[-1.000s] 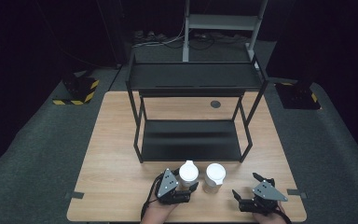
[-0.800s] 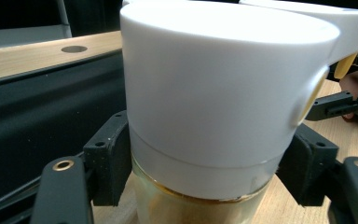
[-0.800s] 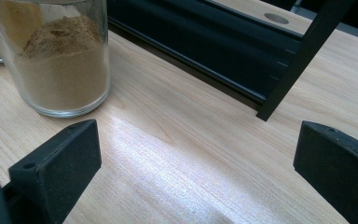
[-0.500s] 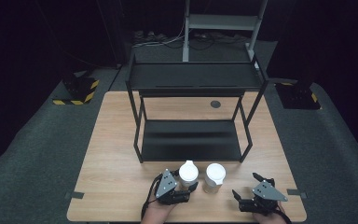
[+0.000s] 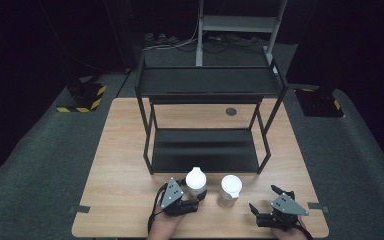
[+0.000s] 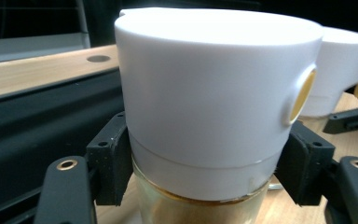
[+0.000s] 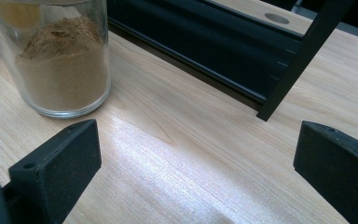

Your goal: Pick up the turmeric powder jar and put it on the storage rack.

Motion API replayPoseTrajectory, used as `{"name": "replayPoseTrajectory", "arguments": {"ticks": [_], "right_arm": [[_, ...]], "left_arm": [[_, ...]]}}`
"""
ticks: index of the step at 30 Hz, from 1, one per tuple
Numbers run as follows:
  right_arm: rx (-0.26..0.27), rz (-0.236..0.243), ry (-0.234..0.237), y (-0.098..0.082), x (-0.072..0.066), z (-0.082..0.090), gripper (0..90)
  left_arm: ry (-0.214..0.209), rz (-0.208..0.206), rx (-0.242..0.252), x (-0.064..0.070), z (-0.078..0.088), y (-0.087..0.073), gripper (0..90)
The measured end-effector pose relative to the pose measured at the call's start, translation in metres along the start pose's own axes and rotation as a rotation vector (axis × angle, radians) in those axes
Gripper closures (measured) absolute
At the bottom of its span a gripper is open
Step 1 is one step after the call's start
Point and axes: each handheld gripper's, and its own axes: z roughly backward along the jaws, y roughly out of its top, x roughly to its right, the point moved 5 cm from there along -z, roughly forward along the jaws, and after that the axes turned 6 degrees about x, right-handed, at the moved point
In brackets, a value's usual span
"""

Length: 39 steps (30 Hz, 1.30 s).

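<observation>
left hand-held gripper (image 6: 200,172) clamped around white-lidded spice jar (image 6: 214,107) (right hand-held gripper (image 7: 196,172) agape)

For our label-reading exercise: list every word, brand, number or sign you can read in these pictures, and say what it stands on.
None: no readable text.
Left jar, held in the left gripper: plain white cap, no label.
Right jar: clear glass, brown powder, no label.
Black shelf rack and table: unmarked.
Yellow-black stripes on floor bases: a hazard pattern, no words.
</observation>
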Motion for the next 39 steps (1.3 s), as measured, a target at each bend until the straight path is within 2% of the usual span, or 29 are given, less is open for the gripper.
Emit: {"name": "replayPoseTrajectory", "arguments": {"ticks": [7, 10, 14, 19, 32, 39], "right_arm": [[0.0, 0.0, 0.001, 0.0, 0.0, 0.0, 0.0], [0.0, 0.002, 0.002, 0.0, 0.0, 0.0, 0.0], [0.0, 0.003, 0.002, 0.0, 0.0, 0.0, 0.0], [-0.001, 0.003, 0.001, 0.0, 0.0, 0.0, 0.0], [-0.001, 0.003, 0.002, 0.0, 0.0, 0.0, 0.0], [0.0, 0.008, -0.001, 0.0, -0.001, 0.0, 0.0]], "left_arm": [[0.051, 0.016, 0.027, -0.011, 0.015, 0.005, 30.5], [0.091, 0.001, 0.019, -0.013, 0.019, 0.009, 30.5], [0.107, 0.014, 0.034, -0.017, 0.024, 0.009, 30.5], [0.156, -0.005, 0.035, -0.019, 0.031, 0.016, 30.6], [0.184, -0.032, 0.051, -0.018, 0.039, 0.025, 30.6], [0.194, -0.039, 0.066, -0.017, 0.045, 0.04, 30.6]]}}
